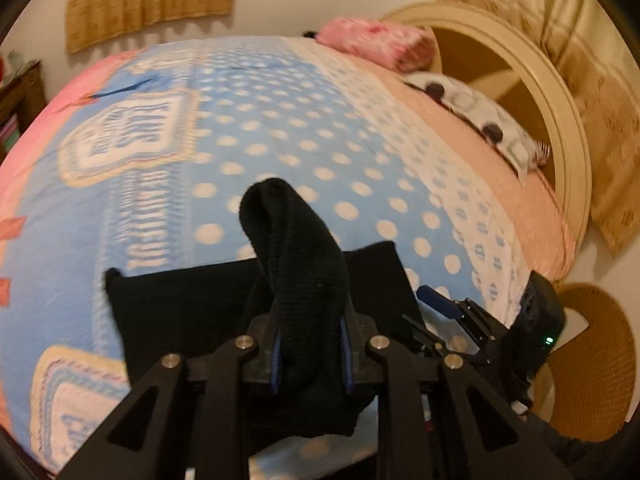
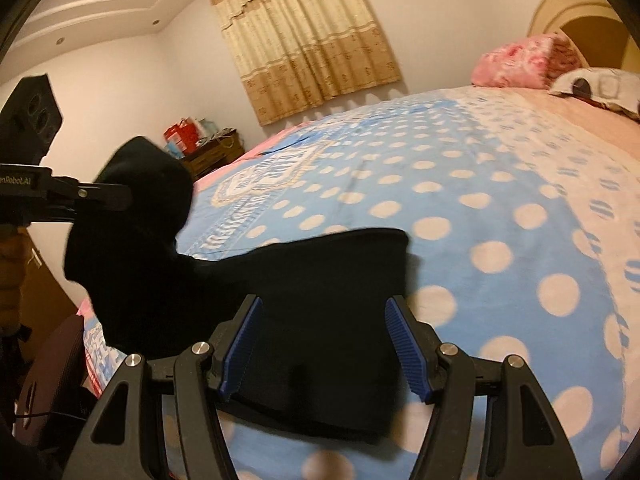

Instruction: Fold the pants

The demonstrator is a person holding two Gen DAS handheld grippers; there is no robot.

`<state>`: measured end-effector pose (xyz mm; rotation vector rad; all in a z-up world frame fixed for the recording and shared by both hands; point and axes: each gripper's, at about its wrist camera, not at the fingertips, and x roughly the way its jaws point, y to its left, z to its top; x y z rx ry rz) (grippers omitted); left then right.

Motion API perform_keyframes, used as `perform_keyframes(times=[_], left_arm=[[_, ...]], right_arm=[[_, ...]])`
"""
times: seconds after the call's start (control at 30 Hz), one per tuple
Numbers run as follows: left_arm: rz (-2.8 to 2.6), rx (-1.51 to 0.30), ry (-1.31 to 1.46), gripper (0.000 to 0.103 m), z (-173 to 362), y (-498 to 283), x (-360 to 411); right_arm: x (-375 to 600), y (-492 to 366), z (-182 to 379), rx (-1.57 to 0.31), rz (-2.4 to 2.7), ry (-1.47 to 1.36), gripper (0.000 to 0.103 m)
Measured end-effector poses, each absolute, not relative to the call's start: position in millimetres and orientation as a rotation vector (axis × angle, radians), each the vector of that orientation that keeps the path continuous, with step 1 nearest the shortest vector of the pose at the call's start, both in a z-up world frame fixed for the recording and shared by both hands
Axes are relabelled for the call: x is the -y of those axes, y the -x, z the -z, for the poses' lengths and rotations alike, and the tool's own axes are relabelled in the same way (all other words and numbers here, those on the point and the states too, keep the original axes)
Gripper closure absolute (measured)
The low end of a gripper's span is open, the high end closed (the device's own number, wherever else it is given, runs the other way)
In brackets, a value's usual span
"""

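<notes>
The black pants (image 1: 192, 304) lie folded on the blue polka-dot blanket (image 1: 280, 140) near the bed's front edge. My left gripper (image 1: 310, 354) is shut on a bunched end of the pants (image 1: 296, 248) and holds it raised above the rest. In the right wrist view the left gripper (image 2: 100, 196) shows at the left with that raised bunch (image 2: 136, 208). My right gripper (image 2: 326, 346) is open, its blue pads on either side of the flat part of the pants (image 2: 328, 280), just above it. The right gripper also shows in the left wrist view (image 1: 444, 304).
The bed has a curved cream headboard (image 1: 540, 92), a pink pillow (image 1: 380, 42) and a spotted pillow (image 1: 480, 116). Curtains (image 2: 300, 36) hang on the far wall. A dark wooden cabinet (image 2: 212, 156) stands beside the bed. A wicker chair (image 1: 592, 360) stands at the right.
</notes>
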<state>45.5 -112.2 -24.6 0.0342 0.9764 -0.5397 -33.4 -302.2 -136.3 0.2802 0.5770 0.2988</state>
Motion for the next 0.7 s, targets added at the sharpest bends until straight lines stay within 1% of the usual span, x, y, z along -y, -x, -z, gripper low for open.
perform_keyframes(times=[0.07, 0.13, 0.17, 0.27, 0.33, 0.37, 0.4, 0.47, 0.53, 0.6, 0.63, 0.67, 0.7], left_arm=[[0.572, -0.984, -0.071, 0.080, 40, -49, 140], [0.584, -1.009, -0.126, 0.073, 56, -52, 164], [0.593, -1.024, -0.134, 0.065, 62, -53, 172], [0.645, -1.038, -0.098, 0.063, 61, -53, 175], [0.652, -0.977, -0.094, 0.060, 50, -48, 169], [0.641, -0.928, -0.102, 0.049, 40, -44, 161], [0.616, -0.878, -0.108, 0.033, 31, -40, 149], [0.539, -0.805, -0.119, 0.021, 21, -37, 127], [0.479, -0.770, -0.139, 0.021, 19, -34, 105], [0.428, -0.786, -0.135, 0.021, 25, -34, 80], [0.412, -0.800, -0.127, 0.021, 31, -36, 70], [0.399, -0.816, -0.124, 0.021, 38, -37, 64], [0.376, -0.849, -0.127, 0.021, 50, -39, 56]], right_arm=[[310, 36, 141, -0.584, -0.282, -0.298, 0.038], [317, 38, 146, -0.590, -0.263, -0.312, 0.038], [322, 40, 148, -0.591, -0.251, -0.322, 0.038], [335, 44, 151, -0.588, -0.215, -0.352, 0.038], [345, 48, 152, -0.578, -0.193, -0.373, 0.038], [351, 50, 152, -0.573, -0.182, -0.389, 0.038], [354, 51, 152, -0.569, -0.178, -0.406, 0.038], [360, 52, 150, -0.558, -0.198, -0.462, 0.038], [360, 52, 144, -0.536, -0.255, -0.535, 0.038], [351, 52, 132, -0.518, -0.334, -0.573, 0.037], [343, 50, 127, -0.520, -0.378, -0.574, 0.030], [334, 47, 122, -0.535, -0.409, -0.558, 0.027], [323, 44, 120, -0.560, -0.403, -0.516, 0.027]])
